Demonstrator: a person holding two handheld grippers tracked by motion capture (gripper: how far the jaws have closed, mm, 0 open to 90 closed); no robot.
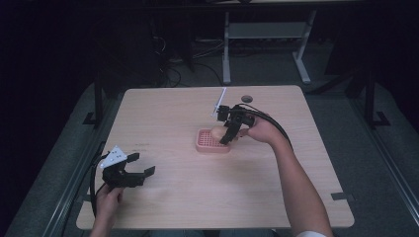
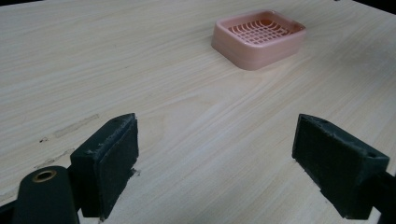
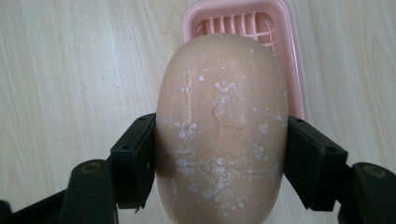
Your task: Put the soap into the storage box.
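Two grippers in use: right gripper (image 3: 219,154) pinching soap (image 3: 222,130) just over pink dish (image 1: 212,141), mid-table. Left gripper (image 2: 215,163) spread wide, near-left, well apart from dish.

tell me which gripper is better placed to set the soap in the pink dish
Right. The right gripper is shut on the soap just above the pink dish. The left gripper sits open near the table's front left corner, apart from both.

wooden table (image 1: 178,197), white desk frame (image 1: 226,49)
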